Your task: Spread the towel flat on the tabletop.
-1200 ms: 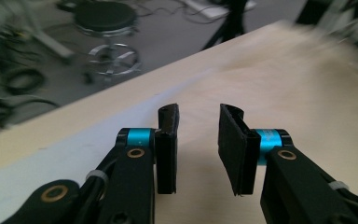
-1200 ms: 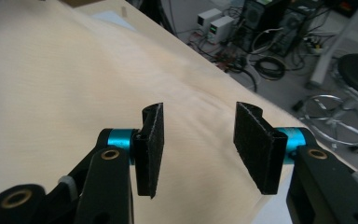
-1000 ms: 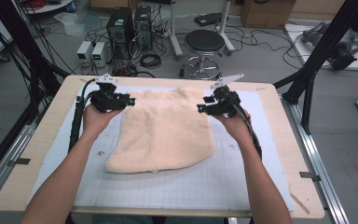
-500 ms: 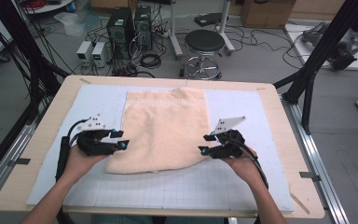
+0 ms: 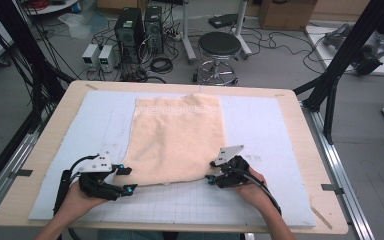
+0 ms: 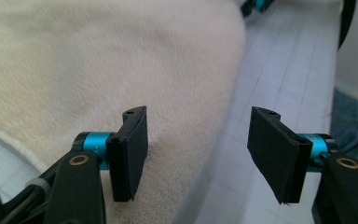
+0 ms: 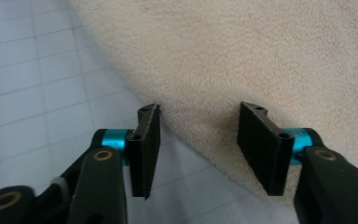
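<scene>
towel — near edge between open fingers

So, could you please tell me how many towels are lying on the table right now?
1: a cream towel lies spread on the grey mat, its near edge between the left gripper and the right gripper. Its layers could hide another.
</scene>
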`<action>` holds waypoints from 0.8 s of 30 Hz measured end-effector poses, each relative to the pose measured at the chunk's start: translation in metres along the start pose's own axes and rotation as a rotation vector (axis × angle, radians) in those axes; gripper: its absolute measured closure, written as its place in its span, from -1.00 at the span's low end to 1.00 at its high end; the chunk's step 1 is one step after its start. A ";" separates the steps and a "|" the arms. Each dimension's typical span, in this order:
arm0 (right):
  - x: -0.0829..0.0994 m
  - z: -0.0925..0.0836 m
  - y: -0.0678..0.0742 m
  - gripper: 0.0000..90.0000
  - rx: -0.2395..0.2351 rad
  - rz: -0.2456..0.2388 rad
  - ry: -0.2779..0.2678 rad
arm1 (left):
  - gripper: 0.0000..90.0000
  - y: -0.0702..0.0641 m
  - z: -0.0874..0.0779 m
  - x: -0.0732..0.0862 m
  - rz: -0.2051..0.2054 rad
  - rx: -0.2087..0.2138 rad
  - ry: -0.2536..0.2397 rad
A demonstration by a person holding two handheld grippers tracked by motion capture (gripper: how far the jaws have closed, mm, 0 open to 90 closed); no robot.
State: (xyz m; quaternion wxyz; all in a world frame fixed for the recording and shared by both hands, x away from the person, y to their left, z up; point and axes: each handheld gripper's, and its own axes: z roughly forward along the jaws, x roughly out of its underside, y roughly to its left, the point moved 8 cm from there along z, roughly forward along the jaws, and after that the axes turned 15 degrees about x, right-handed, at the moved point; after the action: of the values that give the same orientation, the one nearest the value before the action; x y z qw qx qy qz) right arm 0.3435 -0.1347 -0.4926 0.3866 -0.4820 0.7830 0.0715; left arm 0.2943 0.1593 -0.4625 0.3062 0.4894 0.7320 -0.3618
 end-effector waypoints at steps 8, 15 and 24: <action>-0.004 -0.004 -0.009 0.86 -0.040 0.057 -0.005 | 0.83 0.012 0.001 -0.008 -0.007 -0.047 0.004; -0.021 -0.042 0.000 0.87 -0.042 0.052 -0.058 | 0.88 0.003 -0.030 -0.034 0.028 -0.088 -0.076; -0.069 -0.047 -0.053 0.87 0.065 0.051 -0.070 | 0.88 0.081 -0.037 -0.087 -0.055 -0.272 -0.147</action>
State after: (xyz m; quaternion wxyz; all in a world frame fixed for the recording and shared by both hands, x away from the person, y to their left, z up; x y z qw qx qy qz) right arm 0.3777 -0.1370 -0.3998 0.4272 -0.4462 0.7830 0.0729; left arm 0.3962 0.1680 -0.3906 0.4122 0.3953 0.7632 -0.3023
